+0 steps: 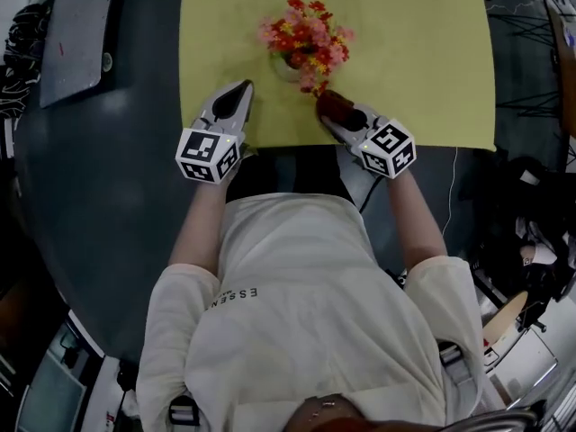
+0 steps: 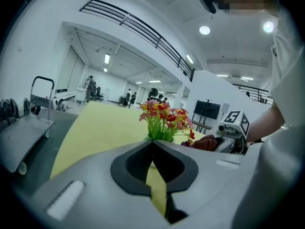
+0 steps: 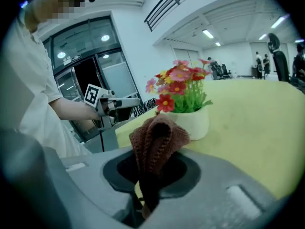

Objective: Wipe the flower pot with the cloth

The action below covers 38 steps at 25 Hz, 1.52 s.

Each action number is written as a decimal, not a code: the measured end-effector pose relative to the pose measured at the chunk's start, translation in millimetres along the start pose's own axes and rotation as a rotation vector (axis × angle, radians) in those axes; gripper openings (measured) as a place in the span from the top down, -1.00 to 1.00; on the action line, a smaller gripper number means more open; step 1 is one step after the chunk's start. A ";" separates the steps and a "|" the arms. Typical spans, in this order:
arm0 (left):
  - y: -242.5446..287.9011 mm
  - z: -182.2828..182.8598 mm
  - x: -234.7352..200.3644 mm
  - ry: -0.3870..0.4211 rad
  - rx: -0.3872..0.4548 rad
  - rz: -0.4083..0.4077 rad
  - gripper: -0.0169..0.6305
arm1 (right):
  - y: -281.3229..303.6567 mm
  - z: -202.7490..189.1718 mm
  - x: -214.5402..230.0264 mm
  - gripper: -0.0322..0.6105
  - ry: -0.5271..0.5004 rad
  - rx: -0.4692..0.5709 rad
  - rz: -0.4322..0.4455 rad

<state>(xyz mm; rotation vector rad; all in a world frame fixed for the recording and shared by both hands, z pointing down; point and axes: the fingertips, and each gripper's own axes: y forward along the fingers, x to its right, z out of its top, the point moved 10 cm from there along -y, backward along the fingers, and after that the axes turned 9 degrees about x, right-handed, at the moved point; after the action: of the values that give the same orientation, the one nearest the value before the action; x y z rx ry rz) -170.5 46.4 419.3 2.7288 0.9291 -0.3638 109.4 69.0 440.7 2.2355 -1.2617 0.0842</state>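
Observation:
A small white flower pot (image 3: pixel 193 122) with red, pink and yellow flowers (image 1: pixel 306 36) stands on the yellow table top (image 1: pixel 423 61); in the head view the blooms mostly hide the pot. My right gripper (image 1: pixel 331 104) is shut on a folded brown knitted cloth (image 3: pixel 155 144), which sticks up between its jaws just in front of the pot and a little to its right in the head view. To the pot's left, my left gripper (image 1: pixel 239 93) is shut with nothing in it, its tip over the table's near edge. The pot also shows beyond its jaws in the left gripper view (image 2: pixel 153 165).
The yellow top lies over a dark round table (image 1: pixel 99 205). A grey flat cart (image 1: pixel 76 34) stands at the far left. Cables and gear (image 1: pixel 531 268) clutter the floor at the right. A few people move in the far background of the hall.

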 end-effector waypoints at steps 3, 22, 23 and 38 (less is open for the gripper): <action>-12.7 3.4 -7.4 0.010 -0.011 -0.063 0.91 | 8.6 -6.8 -33.0 0.72 0.010 0.005 -0.041; -54.6 2.3 -69.1 -0.033 -0.040 -0.128 0.91 | 157.4 51.5 -49.1 0.72 0.168 0.094 -0.484; -54.6 0.9 -69.5 -0.022 -0.052 -0.130 0.91 | 164.0 53.4 -46.3 0.72 0.175 0.094 -0.512; -52.7 -12.1 -78.5 -0.003 -0.111 -0.147 0.91 | 188.4 53.4 -34.1 0.72 0.283 0.190 -0.844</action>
<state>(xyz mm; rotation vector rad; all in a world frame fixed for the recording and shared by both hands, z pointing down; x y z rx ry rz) -261.7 46.4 447.4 2.5672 1.1175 -0.3320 -72.5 -6.2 468.4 2.6177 -0.1128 0.1916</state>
